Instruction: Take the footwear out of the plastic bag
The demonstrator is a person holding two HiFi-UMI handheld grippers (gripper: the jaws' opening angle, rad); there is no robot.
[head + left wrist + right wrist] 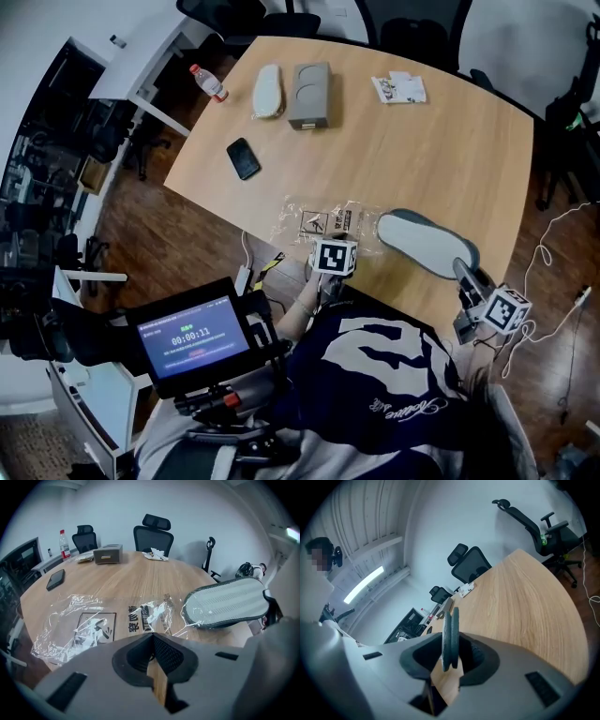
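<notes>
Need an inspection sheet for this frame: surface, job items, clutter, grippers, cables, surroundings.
Surface: wooden table, no spills seen.
Job's things: plastic bag lies flat near the front edge. The grey footwear, two soles together, is almost out, with one end still at the bag's mouth.
Clutter: phone, water bottle, grey box, white oval item and paper packets, all on the far side.
Grippers: left gripper is shut at the bag's near edge, grip on the bag unclear. Right gripper is shut on the footwear's other end.
Cables: white cable on the floor, right of the table.
Surroundings: office chairs.
</notes>
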